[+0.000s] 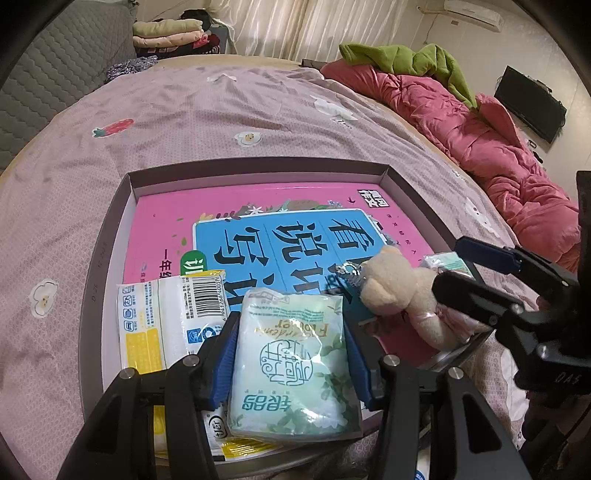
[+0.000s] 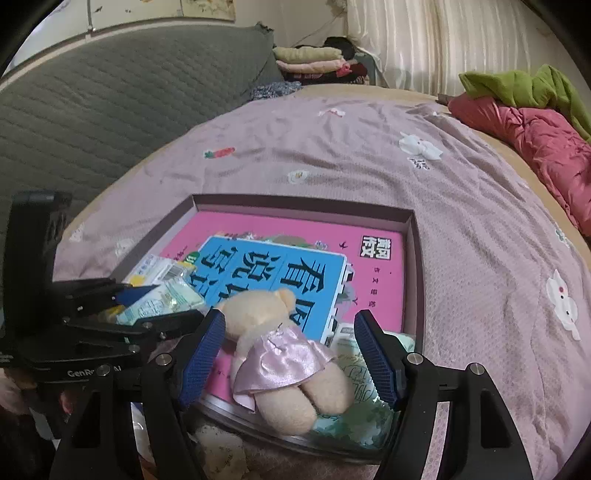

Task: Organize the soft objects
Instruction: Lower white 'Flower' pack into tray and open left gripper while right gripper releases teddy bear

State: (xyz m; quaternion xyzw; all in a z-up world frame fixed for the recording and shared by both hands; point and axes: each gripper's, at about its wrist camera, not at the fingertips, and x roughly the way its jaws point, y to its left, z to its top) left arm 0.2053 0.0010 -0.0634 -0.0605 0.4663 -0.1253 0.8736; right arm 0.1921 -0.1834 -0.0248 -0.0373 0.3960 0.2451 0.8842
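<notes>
A shallow box point(image 1: 110, 229) point(image 2: 415, 240) lies on the bed with a pink and blue book point(image 1: 258, 229) point(image 2: 295, 266) in it. My left gripper point(image 1: 290, 354) is shut on a pale green tissue pack point(image 1: 291, 354) over the box's near edge; it also shows in the right wrist view point(image 2: 159, 299). A white and yellow pack point(image 1: 159, 317) lies to its left. My right gripper point(image 2: 291, 354) is open around a beige teddy bear in a pink dress point(image 2: 280, 350) point(image 1: 402, 288) that lies in the box. Another green pack point(image 2: 354, 369) lies under the bear.
The bed has a lilac patterned sheet point(image 1: 221, 110) point(image 2: 480, 221). A red quilt point(image 1: 498, 147) with a green garment point(image 1: 406, 59) lies along the right. Folded clothes point(image 1: 166, 33) are stacked at the far end. A grey padded headboard point(image 2: 92, 118) is on the left.
</notes>
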